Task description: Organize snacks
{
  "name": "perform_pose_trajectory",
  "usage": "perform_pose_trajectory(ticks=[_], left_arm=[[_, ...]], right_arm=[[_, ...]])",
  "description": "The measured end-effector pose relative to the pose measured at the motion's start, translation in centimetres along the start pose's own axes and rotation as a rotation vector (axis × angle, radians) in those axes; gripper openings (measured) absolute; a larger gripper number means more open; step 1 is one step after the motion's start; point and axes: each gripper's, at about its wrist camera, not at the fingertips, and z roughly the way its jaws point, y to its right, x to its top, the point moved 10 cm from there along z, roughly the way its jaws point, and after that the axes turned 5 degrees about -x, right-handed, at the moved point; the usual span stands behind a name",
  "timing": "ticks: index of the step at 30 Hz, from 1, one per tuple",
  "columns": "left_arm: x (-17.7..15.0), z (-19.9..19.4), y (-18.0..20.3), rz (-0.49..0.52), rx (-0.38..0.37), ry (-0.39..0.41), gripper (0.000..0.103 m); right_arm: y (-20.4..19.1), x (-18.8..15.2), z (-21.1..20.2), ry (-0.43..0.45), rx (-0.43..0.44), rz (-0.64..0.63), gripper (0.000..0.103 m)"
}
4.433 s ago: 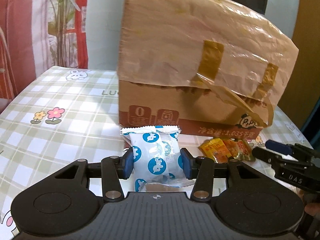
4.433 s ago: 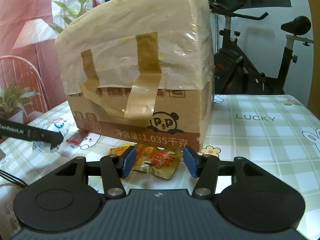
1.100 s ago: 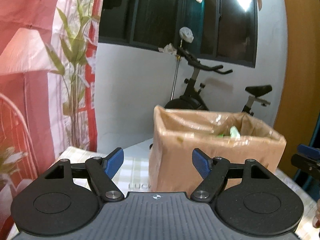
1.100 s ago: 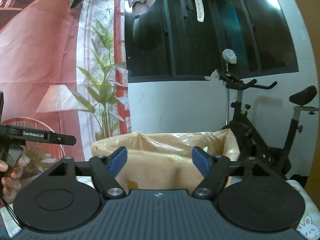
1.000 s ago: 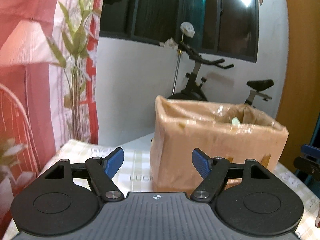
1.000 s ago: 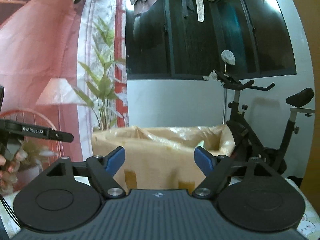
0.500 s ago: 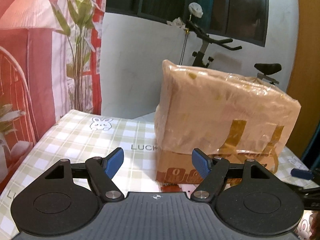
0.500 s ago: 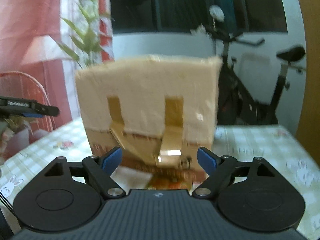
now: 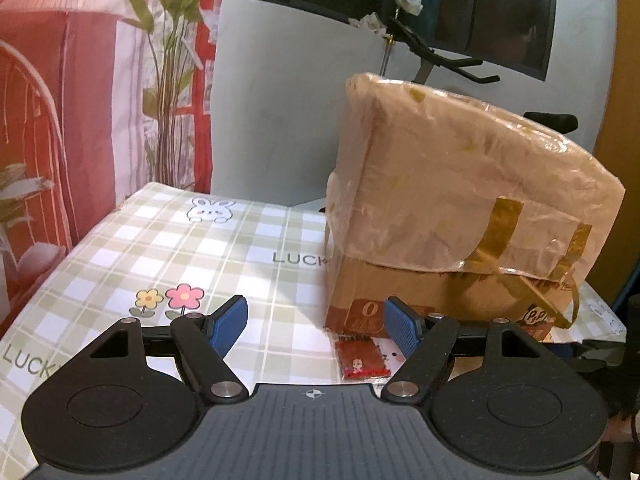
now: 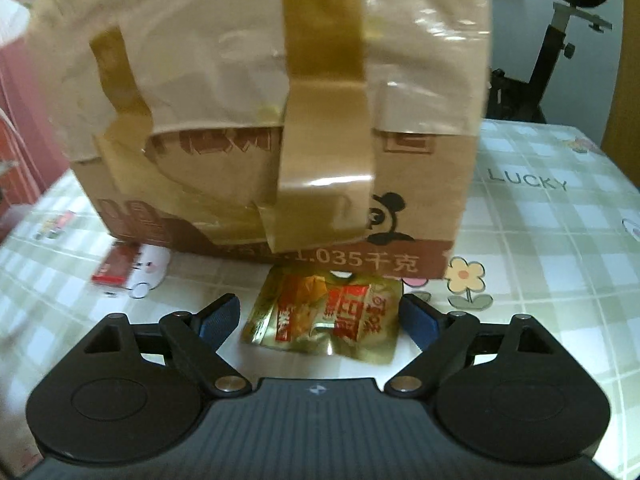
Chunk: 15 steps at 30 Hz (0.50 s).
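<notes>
1. Right wrist view: right tongs (image 10: 320,318) wide, opening, gold snack packet (image 10: 326,314) lying untouched between them.
2. Left tongs (image 9: 316,326) wide, empty; red snack packet (image 9: 362,358) at 1 o'clock.
3. Cardboard box (image 10: 276,120) at 12 o'clock; 2 packets left on worktop (image 9: 180,248).
</notes>
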Motion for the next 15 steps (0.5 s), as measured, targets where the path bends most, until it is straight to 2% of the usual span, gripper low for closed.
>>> perform_pose_trajectory(ticks=[7, 11, 14, 15], left_arm=[[-0.9, 0.7, -0.3, -0.019, 0.006, -0.025, 0.077], [-1.4, 0.8, -0.4, -0.028, 0.01, -0.037, 0.077], [-1.7, 0.8, -0.5, -0.038, 0.012, -0.046, 0.077], [-1.8, 0.9, -0.4, -0.04, 0.012, -0.049, 0.077]], right_arm=[[-0.9, 0.1, 1.4, 0.013, -0.082, -0.077, 0.096], [-0.8, -0.1, 1.0, 0.038, -0.083, -0.074, 0.095], [-0.7, -0.6, 0.3, 0.052, -0.085, -0.074, 0.086], [-0.8, -0.8, 0.0, 0.064, -0.076, -0.079, 0.078]])
